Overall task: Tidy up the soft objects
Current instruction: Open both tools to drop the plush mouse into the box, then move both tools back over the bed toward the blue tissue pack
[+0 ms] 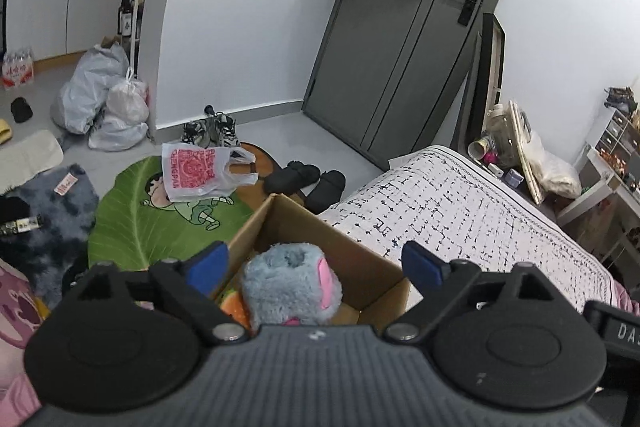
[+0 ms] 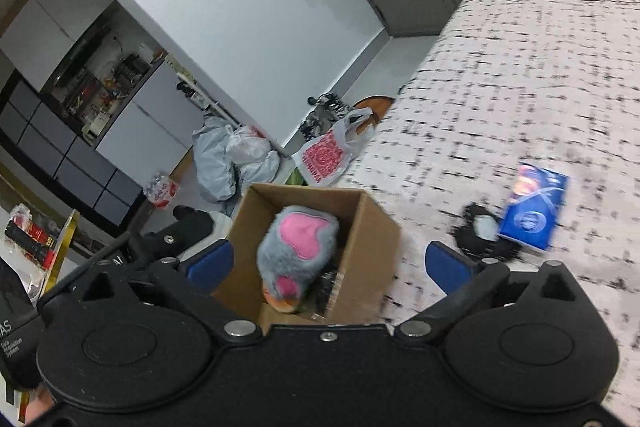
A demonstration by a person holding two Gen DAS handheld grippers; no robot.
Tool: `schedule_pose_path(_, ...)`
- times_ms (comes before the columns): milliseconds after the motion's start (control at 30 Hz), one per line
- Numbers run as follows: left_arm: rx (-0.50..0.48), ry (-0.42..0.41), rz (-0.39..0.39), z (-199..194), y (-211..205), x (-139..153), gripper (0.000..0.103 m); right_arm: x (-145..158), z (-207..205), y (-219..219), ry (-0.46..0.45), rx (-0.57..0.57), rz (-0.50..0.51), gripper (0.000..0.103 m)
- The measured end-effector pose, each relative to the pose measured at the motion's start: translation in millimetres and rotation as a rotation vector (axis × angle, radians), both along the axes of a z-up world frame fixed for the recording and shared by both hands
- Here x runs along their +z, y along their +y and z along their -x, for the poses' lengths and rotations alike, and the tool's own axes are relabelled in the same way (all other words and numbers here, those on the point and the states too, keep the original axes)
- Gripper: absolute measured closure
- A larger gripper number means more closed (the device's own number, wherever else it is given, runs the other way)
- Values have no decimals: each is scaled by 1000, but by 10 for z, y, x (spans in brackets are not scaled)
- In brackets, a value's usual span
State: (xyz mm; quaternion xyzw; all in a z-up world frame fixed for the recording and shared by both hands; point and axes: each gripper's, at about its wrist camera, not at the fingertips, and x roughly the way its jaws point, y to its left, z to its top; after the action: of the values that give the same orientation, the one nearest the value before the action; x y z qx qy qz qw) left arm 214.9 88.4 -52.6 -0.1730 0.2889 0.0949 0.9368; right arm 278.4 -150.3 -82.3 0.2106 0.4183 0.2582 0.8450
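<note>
A fluffy grey-blue plush toy (image 1: 290,281) with pink patches lies inside an open cardboard box (image 1: 360,267) beside the bed. My left gripper (image 1: 316,265) hangs above the box, its blue pads wide apart and touching nothing. In the right wrist view the same plush toy (image 2: 298,247) shows a pink heart-shaped patch, sitting in the cardboard box (image 2: 368,259). My right gripper (image 2: 328,263) is open over it, pads well clear of the toy. An orange soft item peeks out under the plush in both views.
A bed with a black-and-white patterned cover (image 1: 460,211) lies right of the box; a blue packet (image 2: 534,213) and a black object (image 2: 482,233) rest on it. On the floor are a green leaf rug (image 1: 152,219), a red-printed plastic bag (image 1: 204,173), black slippers (image 1: 304,181) and tied rubbish bags (image 1: 104,99).
</note>
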Motion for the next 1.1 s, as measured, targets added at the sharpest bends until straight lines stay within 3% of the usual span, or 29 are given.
schedule_pose_path(600, -113, -50, -59, 376, -515, 57, 10, -58, 389, -829, 1, -143, 24, 0)
schedule_pose_path(867, -213, -86, -116, 447, -842, 105, 10, -19, 571, -1023, -98, -121, 141, 0)
schedule_pose_path(1100, -200, -63, -172, 479, -1107, 32, 10, -33, 616, -1171, -128, -90, 222, 0)
